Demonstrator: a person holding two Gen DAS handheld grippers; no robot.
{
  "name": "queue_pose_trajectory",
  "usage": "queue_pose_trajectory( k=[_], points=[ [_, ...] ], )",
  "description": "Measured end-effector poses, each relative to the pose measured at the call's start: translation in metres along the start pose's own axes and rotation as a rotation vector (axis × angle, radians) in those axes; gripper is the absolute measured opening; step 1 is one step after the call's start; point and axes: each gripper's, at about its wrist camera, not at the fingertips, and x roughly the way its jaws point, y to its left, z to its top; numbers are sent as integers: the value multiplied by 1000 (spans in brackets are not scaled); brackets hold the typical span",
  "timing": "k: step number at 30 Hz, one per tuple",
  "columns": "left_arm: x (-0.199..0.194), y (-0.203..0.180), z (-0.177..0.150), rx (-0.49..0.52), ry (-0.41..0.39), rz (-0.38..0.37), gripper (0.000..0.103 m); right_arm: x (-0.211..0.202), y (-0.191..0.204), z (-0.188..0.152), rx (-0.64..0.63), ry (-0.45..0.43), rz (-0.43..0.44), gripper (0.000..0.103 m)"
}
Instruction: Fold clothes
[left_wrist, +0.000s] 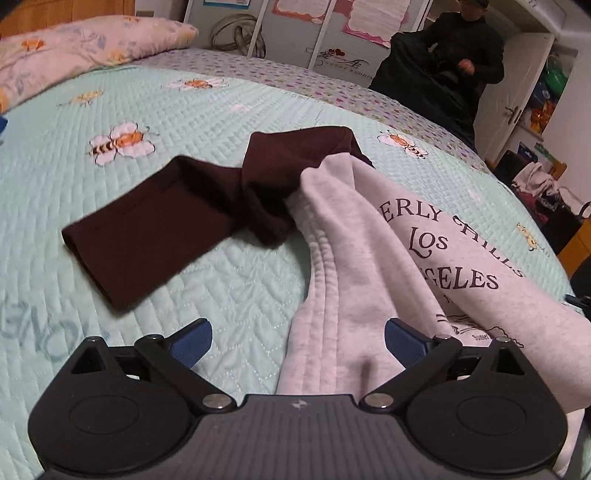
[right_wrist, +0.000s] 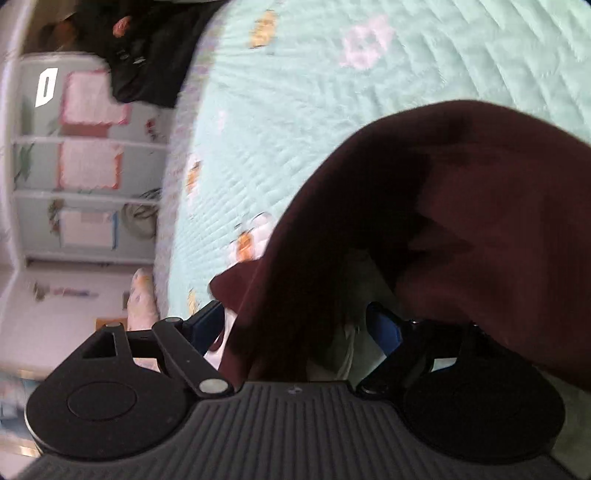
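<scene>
The grey shirt (left_wrist: 354, 243) lies on the bed (left_wrist: 221, 110), its length running away between the left gripper's (left_wrist: 298, 341) spread jaws, while the right gripper (right_wrist: 295, 328), seemingly spread too, has maroon cloth (right_wrist: 461, 221) draped across it

One grey sweatshirt (left_wrist: 332, 266) with maroon sleeves lies on one quilted bedspread (left_wrist: 221, 110). One floral pillow (left_wrist: 85, 44) sits there too. One person (left_wrist: 461, 55) stands beyond.
</scene>
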Motion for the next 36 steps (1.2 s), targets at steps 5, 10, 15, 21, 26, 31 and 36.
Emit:
queue_pose_trajectory(
  k=[5, 10, 15, 21, 26, 31, 36],
  points=[
    [6, 6, -6, -9, 6, -13, 100, 23, 17, 4, -21, -23, 2, 82],
    [11, 12, -9, -27, 25, -10, 100, 33, 55, 6, -239, -53, 12, 33],
    [6, 15, -11, -49, 26, -15, 100, 16, 75, 10, -298, -125, 68, 15],
    [9, 10, -13, -31, 20, -21, 100, -53, 96, 26, -516, -417, 210, 15],
    [10, 6, -18, -25, 22, -55, 100, -27, 65, 46, -570, -365, -177, 27],
    [9, 13, -16, -63, 0, -124, 100, -22, 4, 17, -356, -159, -172, 33],
    [18, 18, -20, -100, 13, -152, 100, -36, 2, -11, -360, -137, -209, 38]
  ],
)
